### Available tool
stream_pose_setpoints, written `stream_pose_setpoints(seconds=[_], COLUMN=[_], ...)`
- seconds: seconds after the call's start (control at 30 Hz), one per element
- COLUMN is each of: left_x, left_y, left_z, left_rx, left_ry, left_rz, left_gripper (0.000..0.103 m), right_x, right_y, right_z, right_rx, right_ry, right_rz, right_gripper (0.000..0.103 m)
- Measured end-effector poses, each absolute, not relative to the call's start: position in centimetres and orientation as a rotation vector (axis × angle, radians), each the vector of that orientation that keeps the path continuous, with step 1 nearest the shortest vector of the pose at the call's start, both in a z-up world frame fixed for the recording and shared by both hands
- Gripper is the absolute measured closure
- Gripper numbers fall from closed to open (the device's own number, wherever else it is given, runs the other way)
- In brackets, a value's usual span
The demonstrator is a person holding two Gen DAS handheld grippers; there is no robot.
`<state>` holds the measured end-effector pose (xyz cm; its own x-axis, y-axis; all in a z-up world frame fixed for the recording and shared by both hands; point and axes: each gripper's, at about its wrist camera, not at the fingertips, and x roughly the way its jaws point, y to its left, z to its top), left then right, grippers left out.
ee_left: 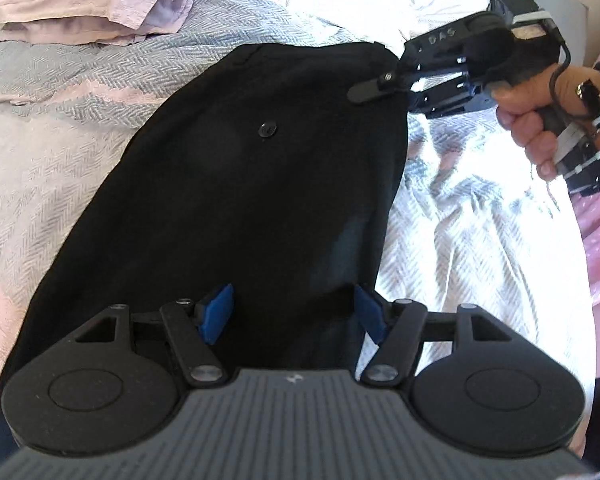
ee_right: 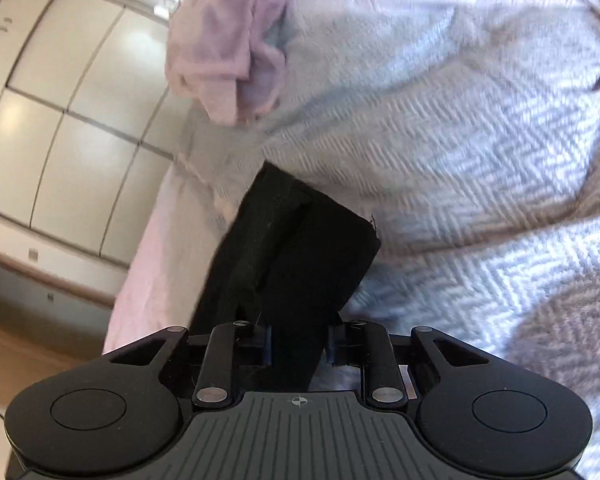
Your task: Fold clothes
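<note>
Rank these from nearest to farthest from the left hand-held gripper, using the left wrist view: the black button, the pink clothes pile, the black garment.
1. Black garment: between the left hand-held gripper fingers.
2. Black button: ahead, mid-garment.
3. Pink clothes pile: far left corner.

My right gripper [ee_right: 298, 346] sits at the bottom centre of the frame, its jaws closed on a corner of the black garment [ee_right: 300, 256], which rises toward the middle. A herringbone bedspread [ee_right: 460, 140] fills the right. A crumpled pink garment [ee_right: 224, 40] lies at upper centre. White wardrobe doors [ee_right: 60, 100] occupy the left.
</note>
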<state>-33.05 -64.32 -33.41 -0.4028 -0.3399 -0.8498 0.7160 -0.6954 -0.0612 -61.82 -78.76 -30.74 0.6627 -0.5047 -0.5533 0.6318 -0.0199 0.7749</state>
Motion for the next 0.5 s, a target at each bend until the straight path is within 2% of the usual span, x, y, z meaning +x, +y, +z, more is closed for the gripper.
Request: stream_pose_setpoints(seconds=[0.1, 0.13, 0.2, 0.5], left_x=[-31.3, -30.1, -27.0, -5.8], left_y=[-63.1, -62.3, -60.5, -50.2], left_z=[-32.7, -32.1, -30.9, -28.5], left_rx=[1.107, 1.088, 1.053, 1.019], left_ry=[0.585, 0.595, 0.619, 0.658], left_rz=[-2.088, -2.065, -2.0, -1.538], left_gripper=[0.04, 0.04, 0.04, 0.04], right_x=[-61.8, -61.7, -61.4, -54.2], right_y=[-78.3, -77.9, -77.2, -70.9], right_z=[-30.4, -30.1, -29.6, -25.9], right_rx=[1.302, 1.295, 1.267, 1.077], right_ry=[0.127, 0.137, 0.174, 0.411], right_rz=[-0.903, -0.911, -0.937, -1.057], right_gripper=[0.075, 0.063, 0.053, 0.05])
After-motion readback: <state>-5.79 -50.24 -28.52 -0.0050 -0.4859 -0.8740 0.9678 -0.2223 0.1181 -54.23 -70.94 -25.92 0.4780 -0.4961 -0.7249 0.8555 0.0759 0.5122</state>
